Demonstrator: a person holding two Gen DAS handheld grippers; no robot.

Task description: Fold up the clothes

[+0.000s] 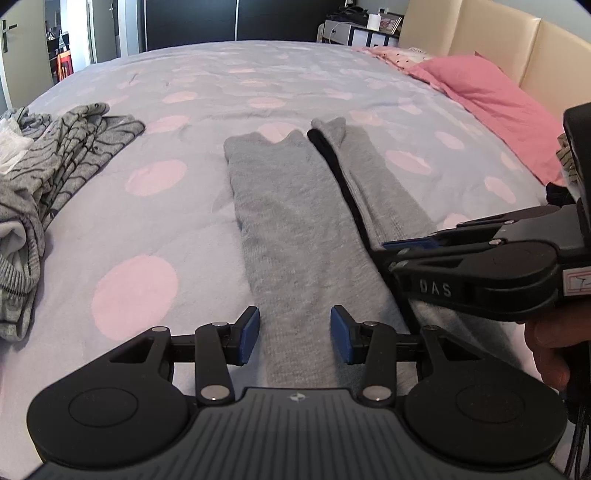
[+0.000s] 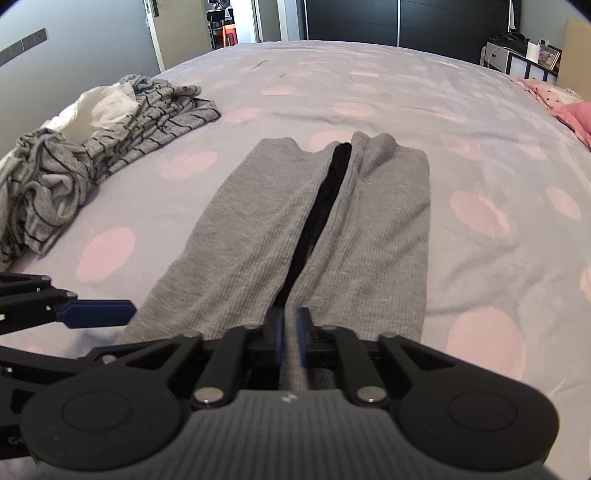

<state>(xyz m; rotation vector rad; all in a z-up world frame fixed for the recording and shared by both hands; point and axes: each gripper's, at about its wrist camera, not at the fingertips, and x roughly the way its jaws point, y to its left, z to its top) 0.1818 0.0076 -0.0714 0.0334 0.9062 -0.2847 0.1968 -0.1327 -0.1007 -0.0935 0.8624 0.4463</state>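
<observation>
With the grey garment [image 2: 317,229] laid lengthwise mid-bed for folding, the left gripper [image 1: 294,334] stands open astride its near end, while the right gripper [image 2: 290,338], jaws narrowly apart, straddles a fabric ridge beside it.

The grey garment [image 2: 295,236] has its near hem hidden beneath the right gripper [image 2: 290,341] at six o'clock. The striped clothes pile [image 1: 40,177] is cut off at nine o'clock. Shelf items [image 1: 384,22] at one o'clock are too small to identify.

Garment [image 2: 314,229] laid out mid-bed [image 2: 369,74], clothes pile [image 2: 92,158] left, pillow [image 1: 491,107] right
</observation>
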